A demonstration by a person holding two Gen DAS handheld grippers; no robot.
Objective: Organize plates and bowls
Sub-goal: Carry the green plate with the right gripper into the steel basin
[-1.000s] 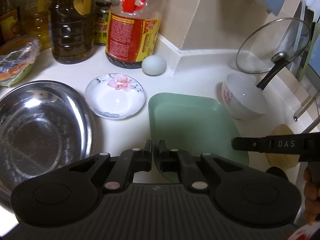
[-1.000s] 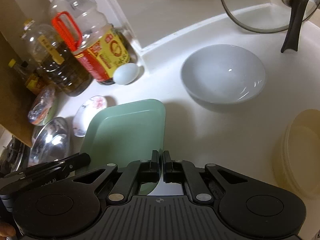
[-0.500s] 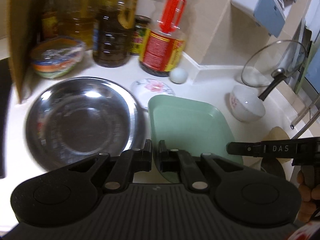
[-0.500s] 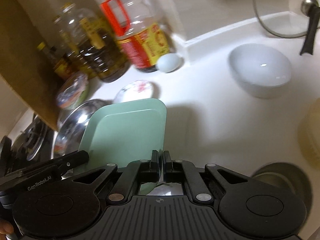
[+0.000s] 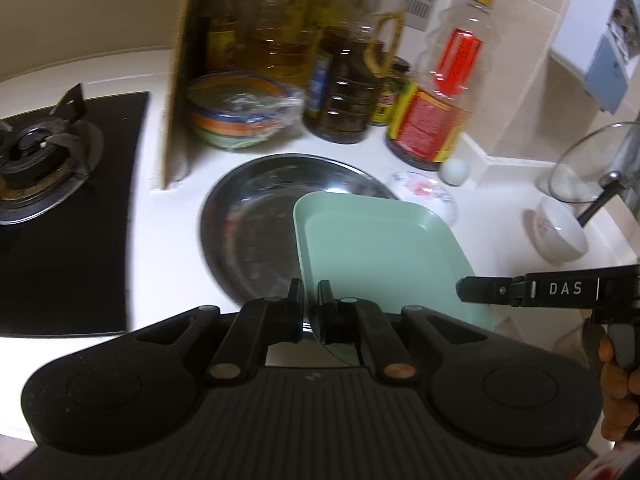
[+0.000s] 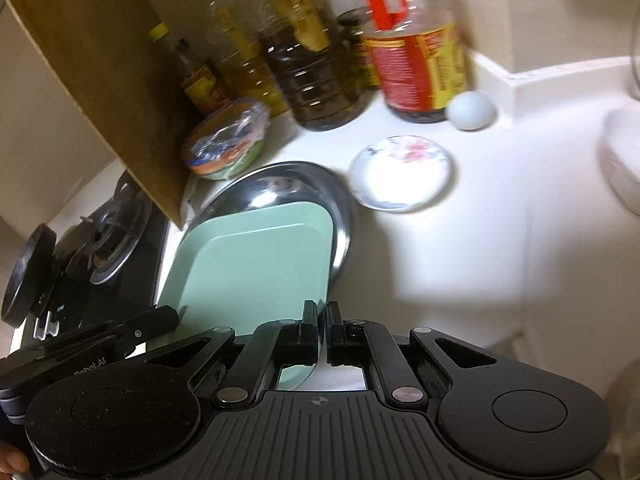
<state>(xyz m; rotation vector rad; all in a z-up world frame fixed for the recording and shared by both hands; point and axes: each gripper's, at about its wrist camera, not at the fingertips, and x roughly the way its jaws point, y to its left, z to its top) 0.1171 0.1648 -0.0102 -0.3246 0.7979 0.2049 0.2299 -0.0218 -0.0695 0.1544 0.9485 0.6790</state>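
Both grippers hold a pale green square plate (image 5: 376,248) by its near rim. My left gripper (image 5: 310,294) is shut on its left corner, my right gripper (image 6: 322,316) on its right corner (image 6: 256,272). The plate hangs above a large steel plate (image 5: 252,220) that also shows in the right wrist view (image 6: 288,178). A small flowered saucer (image 6: 402,172) lies to the right of the steel plate. A white bowl (image 5: 560,232) stands further right.
Oil bottles (image 5: 348,80) and a red-labelled bottle (image 5: 432,120) stand at the back wall with a wrapped colourful bowl (image 5: 240,116) and an egg (image 5: 454,170). A cardboard sheet (image 5: 180,80) stands beside a gas burner (image 5: 36,156). A glass lid (image 5: 592,164) leans at right.
Both grippers carried the green plate leftward and higher, from the bare counter by the white bowl to above the steel plate. The stove has come into view.
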